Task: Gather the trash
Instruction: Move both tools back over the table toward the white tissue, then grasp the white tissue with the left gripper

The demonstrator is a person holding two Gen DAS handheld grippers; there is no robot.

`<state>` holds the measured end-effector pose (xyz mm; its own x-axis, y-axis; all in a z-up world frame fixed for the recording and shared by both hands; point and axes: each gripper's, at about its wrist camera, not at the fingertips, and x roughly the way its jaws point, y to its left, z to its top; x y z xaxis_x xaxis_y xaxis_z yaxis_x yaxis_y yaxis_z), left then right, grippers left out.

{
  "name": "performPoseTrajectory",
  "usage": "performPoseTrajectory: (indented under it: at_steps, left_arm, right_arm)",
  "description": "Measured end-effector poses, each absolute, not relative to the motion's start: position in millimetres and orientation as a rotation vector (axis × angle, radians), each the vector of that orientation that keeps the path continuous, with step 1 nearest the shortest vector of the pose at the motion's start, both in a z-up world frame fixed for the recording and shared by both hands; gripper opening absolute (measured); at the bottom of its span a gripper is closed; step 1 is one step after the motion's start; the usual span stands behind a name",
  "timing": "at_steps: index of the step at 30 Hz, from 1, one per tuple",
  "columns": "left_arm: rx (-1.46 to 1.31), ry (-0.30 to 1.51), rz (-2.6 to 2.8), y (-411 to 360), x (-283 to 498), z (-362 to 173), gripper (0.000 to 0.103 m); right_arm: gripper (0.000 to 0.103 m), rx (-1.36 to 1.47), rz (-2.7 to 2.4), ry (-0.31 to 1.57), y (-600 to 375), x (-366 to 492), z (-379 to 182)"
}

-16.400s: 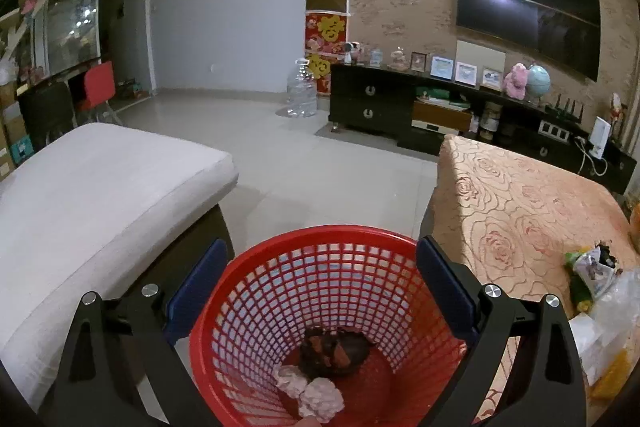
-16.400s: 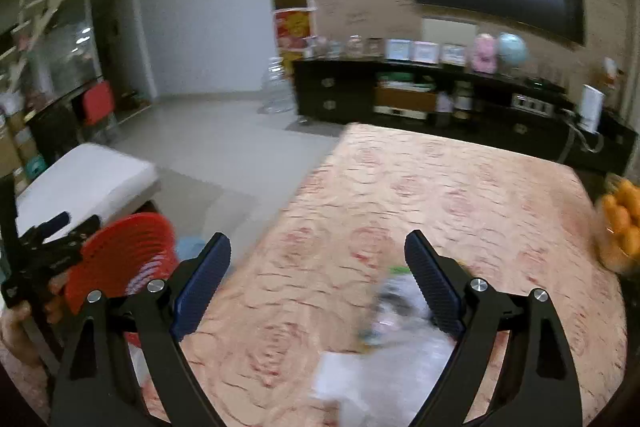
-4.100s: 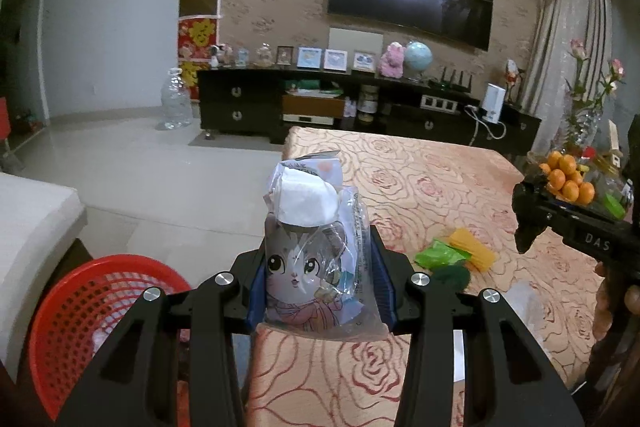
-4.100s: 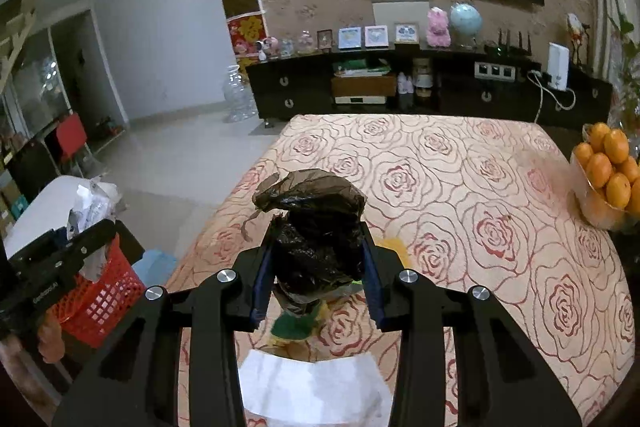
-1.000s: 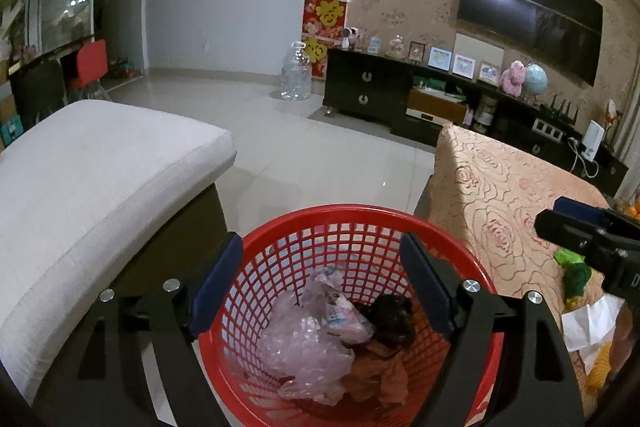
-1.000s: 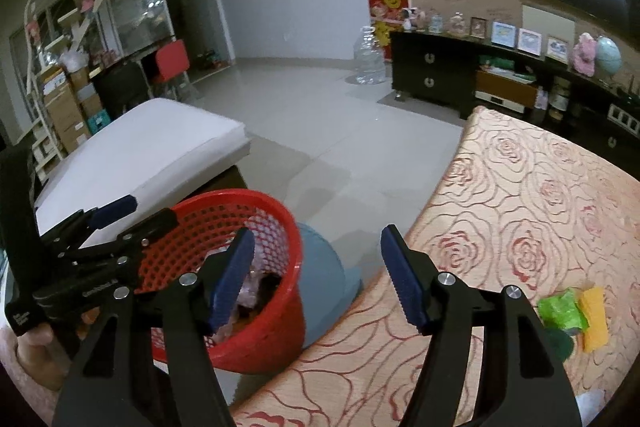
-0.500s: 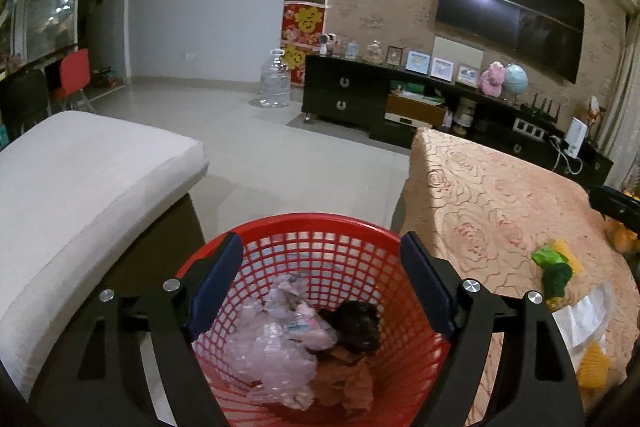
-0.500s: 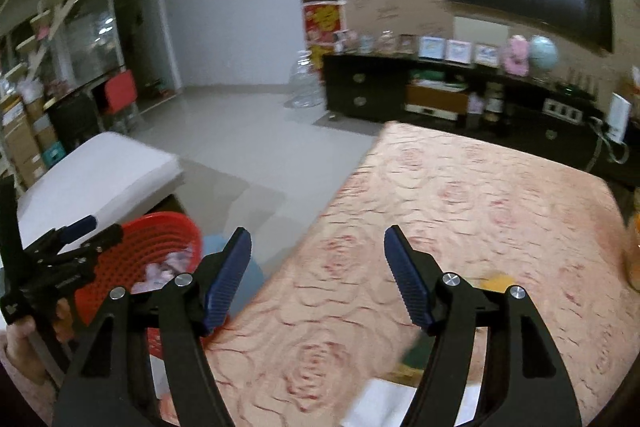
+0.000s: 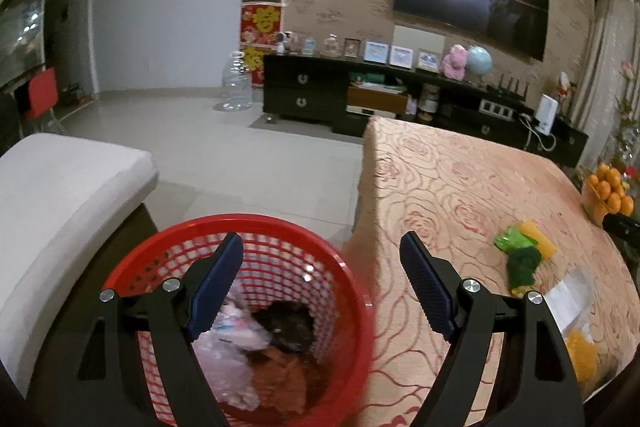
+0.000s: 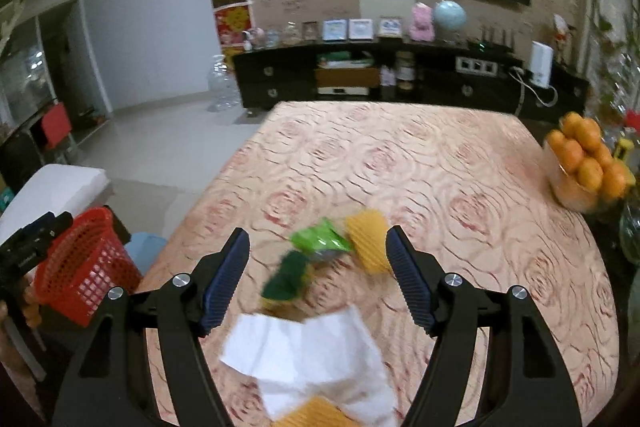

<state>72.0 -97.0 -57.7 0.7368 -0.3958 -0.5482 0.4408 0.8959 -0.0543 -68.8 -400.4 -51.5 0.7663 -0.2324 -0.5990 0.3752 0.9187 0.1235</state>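
A red mesh basket (image 9: 344,283) stands on the floor beside the table and holds a clear plastic bag (image 9: 236,347), a black bag (image 9: 286,323) and brown scraps. My left gripper (image 9: 320,267) is open and empty above the basket's right rim. My right gripper (image 10: 318,259) is open and empty over the table, above green wrappers (image 10: 316,239), a yellow wrapper (image 10: 368,239) and a white paper (image 10: 312,359). The same wrappers show in the left wrist view (image 9: 520,259). The basket shows at the left in the right wrist view (image 10: 84,275).
The table carries a rose-patterned cloth (image 10: 400,155). A bowl of oranges (image 10: 584,163) sits at its right edge. A white cushioned seat (image 9: 60,195) stands left of the basket. A black TV cabinet (image 9: 360,99) and a water bottle (image 9: 236,83) are at the back.
My left gripper has swung right, from over the basket toward the table. My right gripper has moved forward over the table, so the wrappers and white paper now lie between its fingers.
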Motion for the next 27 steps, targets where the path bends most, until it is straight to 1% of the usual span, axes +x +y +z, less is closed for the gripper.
performPoseTrajectory:
  at_steps: [9,19,27]
  left_arm:
    - [0.175,0.604,-0.576,-154,51,-70,0.078]
    - [0.274,0.717,-0.804,-233,13,-108,0.078]
    - [0.317,0.789,-0.886,-270,-4,-131,0.078]
  right_arm:
    - [0.069,0.29,-0.438,0.641,-432,-100,-71]
    - [0.07,0.365,-0.463,0.65,-455,-112,-82]
    - [0.07,0.382,-0.449,0.656,-458,-113,-85]
